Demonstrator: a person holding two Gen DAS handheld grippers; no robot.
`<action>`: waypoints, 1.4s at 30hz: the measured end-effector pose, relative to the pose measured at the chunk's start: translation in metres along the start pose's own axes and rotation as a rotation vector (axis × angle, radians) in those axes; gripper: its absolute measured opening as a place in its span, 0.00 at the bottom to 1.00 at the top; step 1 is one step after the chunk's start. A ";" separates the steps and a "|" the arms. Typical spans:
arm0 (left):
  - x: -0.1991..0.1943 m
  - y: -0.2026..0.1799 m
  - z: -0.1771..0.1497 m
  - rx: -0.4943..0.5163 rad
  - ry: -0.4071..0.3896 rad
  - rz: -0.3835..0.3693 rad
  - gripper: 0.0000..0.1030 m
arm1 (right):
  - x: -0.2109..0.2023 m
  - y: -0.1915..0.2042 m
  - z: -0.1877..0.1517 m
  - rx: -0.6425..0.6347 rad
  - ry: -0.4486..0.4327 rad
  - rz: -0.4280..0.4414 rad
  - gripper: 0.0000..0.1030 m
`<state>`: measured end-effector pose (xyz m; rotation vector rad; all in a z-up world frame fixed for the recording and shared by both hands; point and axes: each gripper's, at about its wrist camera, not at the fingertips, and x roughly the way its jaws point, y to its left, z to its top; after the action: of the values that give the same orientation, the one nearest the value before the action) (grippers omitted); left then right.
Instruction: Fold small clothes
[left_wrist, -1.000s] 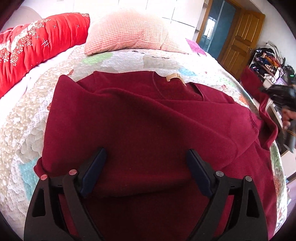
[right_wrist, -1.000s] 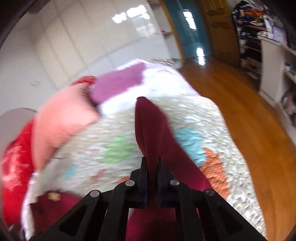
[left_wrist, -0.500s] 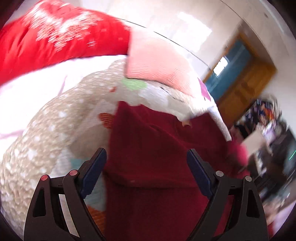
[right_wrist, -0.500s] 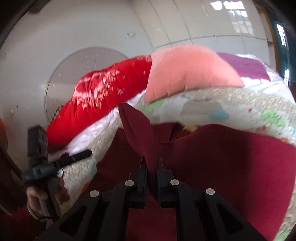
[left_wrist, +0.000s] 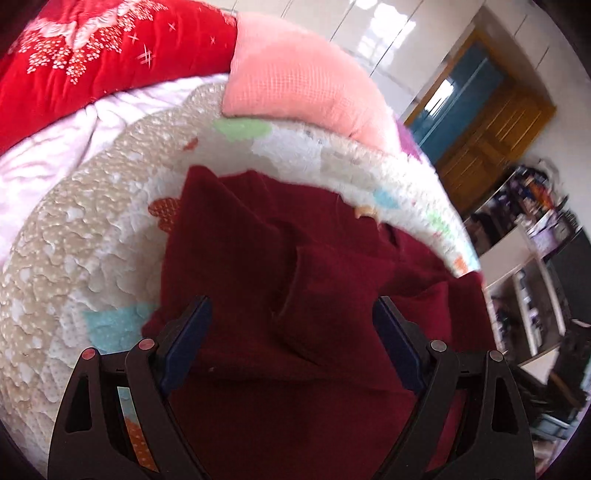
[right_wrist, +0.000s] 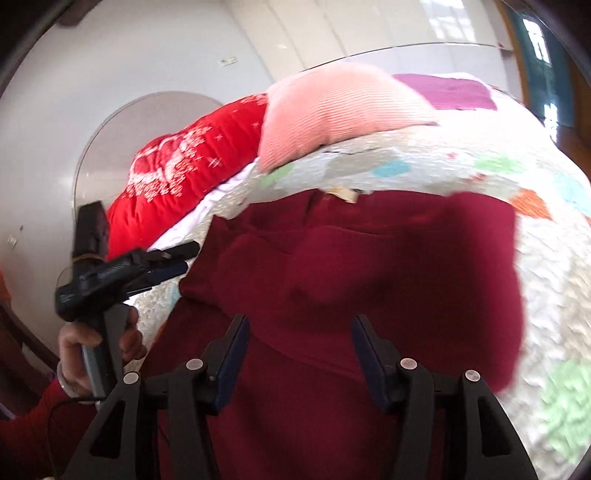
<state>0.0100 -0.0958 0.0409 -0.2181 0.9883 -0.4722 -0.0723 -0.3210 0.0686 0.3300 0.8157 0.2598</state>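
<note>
We see a dark red sweater (left_wrist: 258, 266) spread on a patchwork quilt (left_wrist: 74, 266) that covers the bed, with its neck label (right_wrist: 343, 194) toward the pillows. Both sleeves look folded in over the body, leaving layered flaps across the middle; one flap with a squared end lies between the fingers of our left gripper (left_wrist: 291, 332) in the left wrist view. That gripper's jaws stand wide apart, the blue pads (left_wrist: 184, 339) on either side of the cloth, and nothing is pinched between them. We cannot tell whether the pads touch the fabric or hover just above it.

Our right gripper (right_wrist: 299, 350) is also spread wide over the lower part of the sweater, with no cloth caught between its fingers. In the right wrist view the left gripper (right_wrist: 162, 264) shows from the side, held in the left hand (right_wrist: 96, 347) at the left edge of the sweater, over the quilt's border.

Behind the sweater a pink pillow (left_wrist: 295, 77) lies against a red cushion with white embroidery (left_wrist: 92, 48). A wooden door (left_wrist: 491, 140) and a cluttered shelf unit (left_wrist: 532, 236) stand in the room beyond the bed, blurred in the left wrist view
</note>
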 end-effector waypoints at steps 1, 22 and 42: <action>0.007 -0.003 -0.001 0.008 0.020 0.014 0.85 | -0.005 -0.007 -0.003 0.023 -0.002 -0.004 0.54; -0.038 0.010 0.024 0.066 -0.150 0.090 0.11 | -0.039 -0.099 0.021 0.253 -0.122 -0.252 0.61; 0.012 0.018 -0.008 0.070 -0.043 0.126 0.12 | -0.022 -0.127 0.035 0.256 -0.093 -0.310 0.51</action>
<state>0.0143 -0.0852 0.0206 -0.1019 0.9357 -0.3852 -0.0483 -0.4515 0.0570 0.4463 0.7967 -0.1507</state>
